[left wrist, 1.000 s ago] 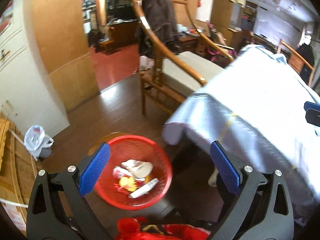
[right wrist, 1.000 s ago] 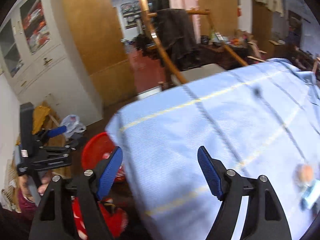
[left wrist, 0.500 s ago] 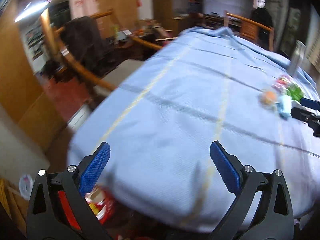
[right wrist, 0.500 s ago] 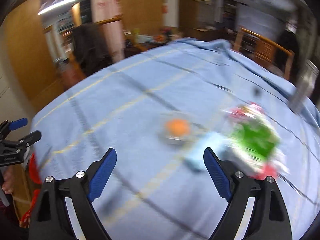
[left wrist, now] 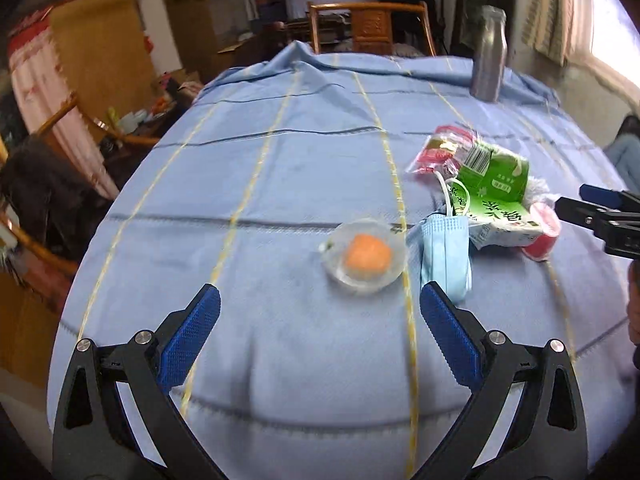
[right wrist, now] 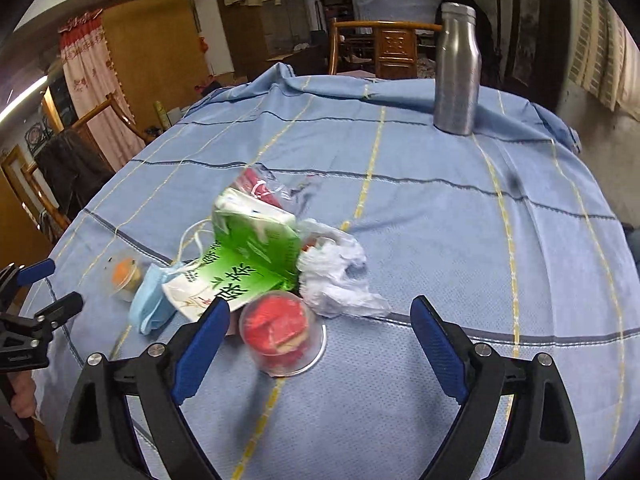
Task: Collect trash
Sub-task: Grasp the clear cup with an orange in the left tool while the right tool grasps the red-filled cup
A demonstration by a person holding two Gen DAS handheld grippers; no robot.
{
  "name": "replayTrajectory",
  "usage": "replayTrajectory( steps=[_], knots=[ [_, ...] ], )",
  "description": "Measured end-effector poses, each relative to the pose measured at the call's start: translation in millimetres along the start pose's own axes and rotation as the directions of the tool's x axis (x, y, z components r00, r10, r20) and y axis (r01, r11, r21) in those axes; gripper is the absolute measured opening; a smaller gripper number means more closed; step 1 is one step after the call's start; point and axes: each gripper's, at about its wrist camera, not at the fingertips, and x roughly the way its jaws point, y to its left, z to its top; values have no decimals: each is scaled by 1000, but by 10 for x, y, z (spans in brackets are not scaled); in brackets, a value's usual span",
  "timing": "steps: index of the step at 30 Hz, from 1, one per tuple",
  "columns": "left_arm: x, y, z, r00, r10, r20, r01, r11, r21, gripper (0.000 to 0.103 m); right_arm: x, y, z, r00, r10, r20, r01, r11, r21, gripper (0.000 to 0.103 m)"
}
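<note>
Trash lies in a heap on the blue checked tablecloth point(left wrist: 256, 168): a clear cup with an orange lump point(left wrist: 366, 256), a blue face mask point(left wrist: 446, 256), a flattened green carton point(right wrist: 248, 256), a red wrapper point(right wrist: 260, 188), a crumpled white bag point(right wrist: 336, 276) and a clear cup with red contents point(right wrist: 278, 330). My left gripper point(left wrist: 320, 290) is open just short of the orange cup, nothing between its fingers. My right gripper point(right wrist: 320, 305) has its jaws opening; the red cup lies between them near the left finger, untouched by the pads.
A steel bottle point(right wrist: 456, 68) stands upright at the far side of the table. Wooden chairs point(right wrist: 384, 40) stand beyond the far edge and at the left. The cloth right of the heap is bare.
Both grippers have swung from the red bin on the floor across the table to the trash heap. The right jaws stand wider than before.
</note>
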Motion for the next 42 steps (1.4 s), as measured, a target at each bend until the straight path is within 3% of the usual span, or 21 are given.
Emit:
replayTrajectory(
  steps=[4,9,14,18,29,31,35,42],
  knots=[
    [185,-66,75,999,51,-11,-51,998,29,96,70,-156,-34,999,33,-20,-32,998,50,90],
    [369,-24,136,1000,16,-25,-16,1000,9,98,74,-109,-45,1000,-11,-9,11,1000,19,90],
    [508,4,146,995,-93,-46,91,995,-39,98,63,-92,-50,1000,-15,-4,15,1000,11,91],
    [618,47,101,980,-180,-88,174,982,-76,97,87,-133,-49,1000,-6,-13,6,999,33,91],
    [572,-19,116,986,-161,-49,158,986,-43,95,124,-82,-62,999,14,-30,-13,999,29,91],
    [591,15,122,985,-163,-52,160,985,-58,88,109,-77,-61,1000,17,-26,-17,999,28,91],
    [579,127,141,977,-212,-36,207,973,-107,63,74,-66,-69,1000,18,-12,-18,999,28,91],
    [459,258,163,979,-200,31,203,968,-149,61,40,-24,-76,999,36,8,-36,999,19,91]
  ],
)
